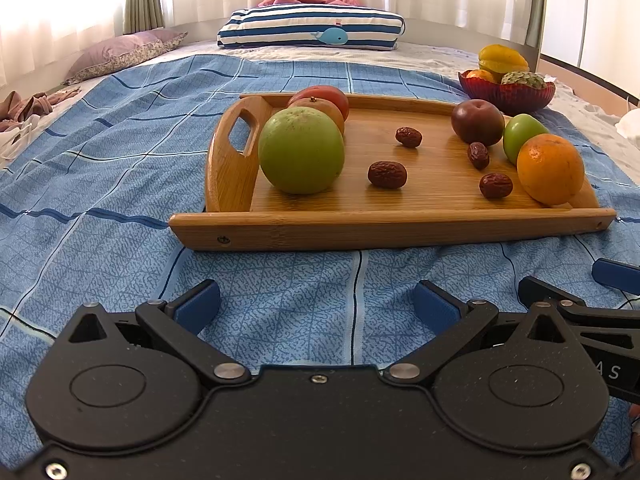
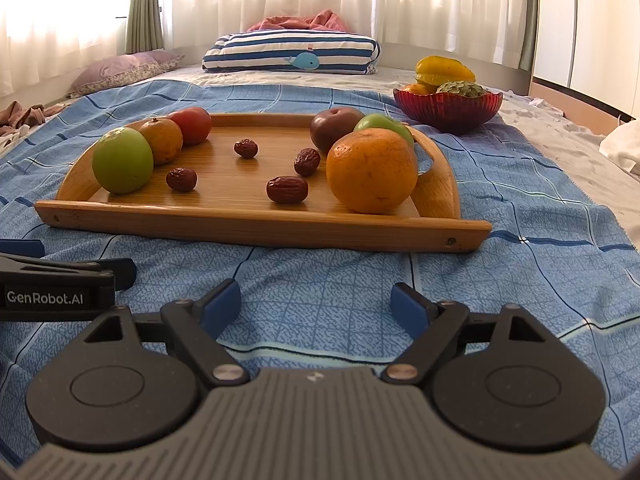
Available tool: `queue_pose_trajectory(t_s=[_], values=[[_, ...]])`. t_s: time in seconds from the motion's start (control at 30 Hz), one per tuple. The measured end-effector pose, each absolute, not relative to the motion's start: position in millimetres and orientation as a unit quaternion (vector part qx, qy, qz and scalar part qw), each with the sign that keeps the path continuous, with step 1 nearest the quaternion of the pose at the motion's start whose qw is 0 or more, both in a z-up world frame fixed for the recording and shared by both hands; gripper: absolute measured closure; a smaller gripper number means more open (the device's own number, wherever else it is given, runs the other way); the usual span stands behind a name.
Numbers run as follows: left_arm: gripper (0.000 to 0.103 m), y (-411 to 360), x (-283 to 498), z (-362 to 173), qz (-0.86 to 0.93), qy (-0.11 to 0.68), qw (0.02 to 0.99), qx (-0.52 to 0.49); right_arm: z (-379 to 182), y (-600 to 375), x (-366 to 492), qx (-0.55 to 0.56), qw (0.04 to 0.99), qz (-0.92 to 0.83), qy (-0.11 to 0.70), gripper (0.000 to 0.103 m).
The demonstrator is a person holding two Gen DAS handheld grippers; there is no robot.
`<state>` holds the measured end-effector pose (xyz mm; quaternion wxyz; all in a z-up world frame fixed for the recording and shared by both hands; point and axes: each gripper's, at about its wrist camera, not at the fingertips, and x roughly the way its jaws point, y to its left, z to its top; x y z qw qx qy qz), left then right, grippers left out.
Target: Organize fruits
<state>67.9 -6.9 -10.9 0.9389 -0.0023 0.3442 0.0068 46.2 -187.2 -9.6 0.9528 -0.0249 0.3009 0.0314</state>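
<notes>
Bed, blue checked blanket (image 1: 120, 200). Wooden tray (image 1: 360, 228) ahead of both grippers: fruits, four dates. Red bowl (image 2: 448, 110) beyond, right. Left gripper (image 1: 316, 304) and right gripper (image 2: 316, 304): jaws wide, empty.

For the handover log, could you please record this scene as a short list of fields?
surface: bed with blue checked cloth
tray: wooden tray on the cloth
tray contents: three fruits along the left end, three along the right end, four dried dates between them
bowl: red bowl of fruit beyond the tray's far right corner
left tool: open, empty
right tool: open, empty
</notes>
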Motion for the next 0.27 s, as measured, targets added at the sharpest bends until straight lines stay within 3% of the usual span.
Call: queue_pose_trajectory(t_s=[0.27], values=[[0.0, -9.3, 67.8, -11.1, 0.011, 0.34, 0.94, 0.0, -11.0, -189.8, 47.0, -0.021, 0.953, 0.03, 0.302, 0.011]])
